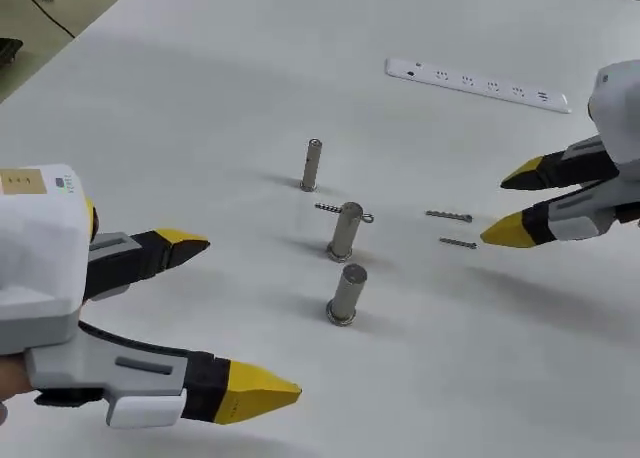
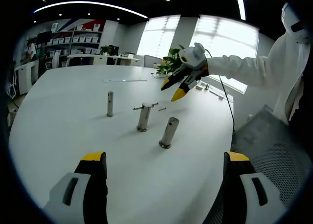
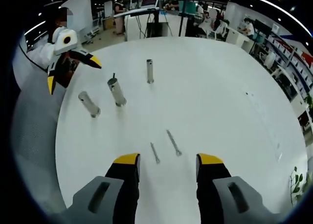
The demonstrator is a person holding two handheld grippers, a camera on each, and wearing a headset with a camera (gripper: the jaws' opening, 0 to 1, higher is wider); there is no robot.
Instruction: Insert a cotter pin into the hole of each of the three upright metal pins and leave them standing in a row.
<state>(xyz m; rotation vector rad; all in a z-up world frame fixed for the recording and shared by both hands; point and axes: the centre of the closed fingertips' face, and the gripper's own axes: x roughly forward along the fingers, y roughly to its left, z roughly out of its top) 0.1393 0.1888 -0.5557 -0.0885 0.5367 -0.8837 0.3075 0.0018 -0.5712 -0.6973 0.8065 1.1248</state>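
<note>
Three upright metal pins stand in a row on the white table: a thin far pin (image 1: pixel 312 165), a middle pin (image 1: pixel 345 231) with a cotter pin (image 1: pixel 330 209) through its top, and a near pin (image 1: pixel 346 294). Two loose cotter pins (image 1: pixel 448 216) (image 1: pixel 458 243) lie to the right of the row. My right gripper (image 1: pixel 512 205) hovers open just right of them; in the right gripper view they lie ahead of its fingertips, the loose cotter pins (image 3: pixel 173 142) (image 3: pixel 154 152). My left gripper (image 1: pixel 235 313) is open at the lower left, apart from the pins.
A white power strip (image 1: pixel 476 84) lies at the far right of the table (image 1: pixel 200 108). The table's left edge and floor show at the top left. A person's white sleeve (image 2: pixel 244 70) holds the right gripper (image 2: pixel 177 88).
</note>
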